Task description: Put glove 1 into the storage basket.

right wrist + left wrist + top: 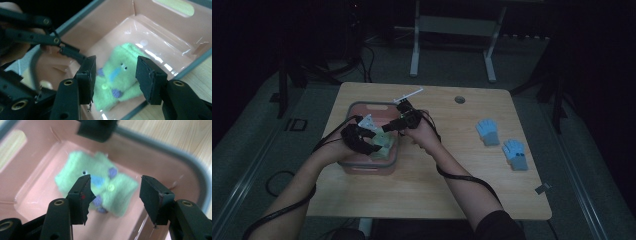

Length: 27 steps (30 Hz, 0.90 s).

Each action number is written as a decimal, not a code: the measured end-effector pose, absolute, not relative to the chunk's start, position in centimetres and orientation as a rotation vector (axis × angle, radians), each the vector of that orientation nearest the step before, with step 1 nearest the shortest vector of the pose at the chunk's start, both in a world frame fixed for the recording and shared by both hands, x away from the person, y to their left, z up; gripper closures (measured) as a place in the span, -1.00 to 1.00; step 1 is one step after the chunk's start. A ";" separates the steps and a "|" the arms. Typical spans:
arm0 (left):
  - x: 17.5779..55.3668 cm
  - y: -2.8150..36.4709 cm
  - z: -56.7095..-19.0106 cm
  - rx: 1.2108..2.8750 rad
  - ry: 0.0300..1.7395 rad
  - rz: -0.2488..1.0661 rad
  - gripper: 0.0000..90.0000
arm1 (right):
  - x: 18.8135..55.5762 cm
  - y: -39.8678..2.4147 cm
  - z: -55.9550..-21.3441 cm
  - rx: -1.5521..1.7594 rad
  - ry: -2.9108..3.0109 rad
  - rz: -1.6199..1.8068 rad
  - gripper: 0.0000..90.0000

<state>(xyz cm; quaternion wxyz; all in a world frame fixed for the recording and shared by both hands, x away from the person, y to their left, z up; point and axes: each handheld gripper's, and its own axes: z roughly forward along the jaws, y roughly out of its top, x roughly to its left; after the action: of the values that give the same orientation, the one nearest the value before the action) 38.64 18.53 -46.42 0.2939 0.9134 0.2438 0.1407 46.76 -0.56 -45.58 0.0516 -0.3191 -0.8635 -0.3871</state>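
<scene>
Green glove (pixel 100 187) flat on floor of pink bin (pixel 362 167), on desk (pixel 422 185). Left gripper (pixel 115 195) and right gripper (pixel 115 77) above it, jaws apart, nothing held. Two blue gloves (pixel 488 132) well apart on desk.

In the left gripper view the green glove (pixel 100 187) is blurred, its lower left corner perhaps hidden behind the tool.

No legible text, label, brand, number or sign is found in any view. The green cloth (pixel 100 185) lying in the pink bin (pixel 40 152) carries coloured patches and small dots, none forming letters. The desk (pixel 422 185) surface and the blue gloves (pixel 502 142) near its right edge show no markings that can be read.
</scene>
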 end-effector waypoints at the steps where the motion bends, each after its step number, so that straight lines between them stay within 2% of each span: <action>1: 38.6 18.3 -46.0 2.417 0.654 0.377 -0.03 | 46.6 -0.9 -45.4 -0.965 -2.621 -1.193 0.13; 14: 37.2 14.1 -44.1 2.363 0.573 0.362 -0.02 | 44.7 -5.4 -43.8 -0.928 -2.677 -1.235 0.10; 27: 36.5 10.2 -45.1 2.365 0.547 0.331 -0.02 | 43.8 -10.0 -44.4 -0.970 -2.698 -1.245 0.03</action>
<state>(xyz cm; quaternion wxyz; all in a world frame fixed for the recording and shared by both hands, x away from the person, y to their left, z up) 36.51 10.20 -45.12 0.3391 0.9082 0.2100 0.1270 43.75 -10.03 -44.44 0.0079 -0.3103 -0.8631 -0.3984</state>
